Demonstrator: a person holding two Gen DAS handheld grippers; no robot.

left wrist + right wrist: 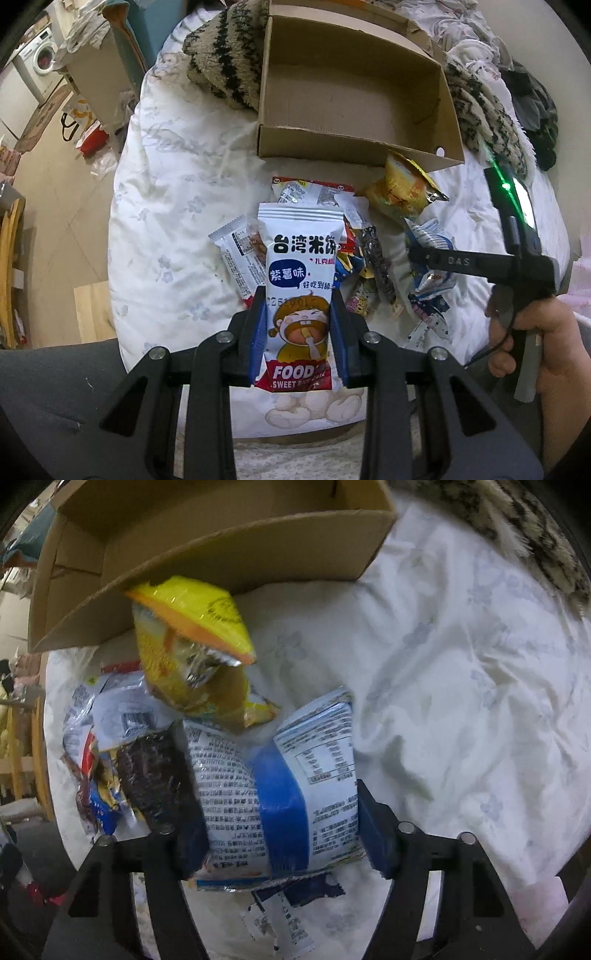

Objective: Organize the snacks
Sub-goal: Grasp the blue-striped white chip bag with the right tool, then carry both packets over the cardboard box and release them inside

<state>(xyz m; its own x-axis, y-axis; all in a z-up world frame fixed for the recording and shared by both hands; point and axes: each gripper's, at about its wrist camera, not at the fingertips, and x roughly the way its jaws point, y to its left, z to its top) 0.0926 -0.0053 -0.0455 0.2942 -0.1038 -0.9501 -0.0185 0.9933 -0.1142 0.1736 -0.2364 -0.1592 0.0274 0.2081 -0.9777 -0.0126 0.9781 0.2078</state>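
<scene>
Clamped in the left gripper (298,332), a rice cracker packet (298,291) hung above the quilt (166,221), short of the cardboard box (354,92). Right gripper (280,827) squeezed a blue-and-white packet (280,794) beside the snack pile (122,746).

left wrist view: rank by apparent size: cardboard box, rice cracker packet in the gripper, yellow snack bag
1. cardboard box
2. rice cracker packet, held close to the lens by the left gripper, so its look is inflated
3. yellow snack bag

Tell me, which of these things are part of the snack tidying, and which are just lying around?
Part of the job:
rice cracker packet in the left gripper
blue-and-white packet in the right gripper
yellow bag
cardboard box

Just lying about:
striped fuzzy blanket
washing machine
</scene>
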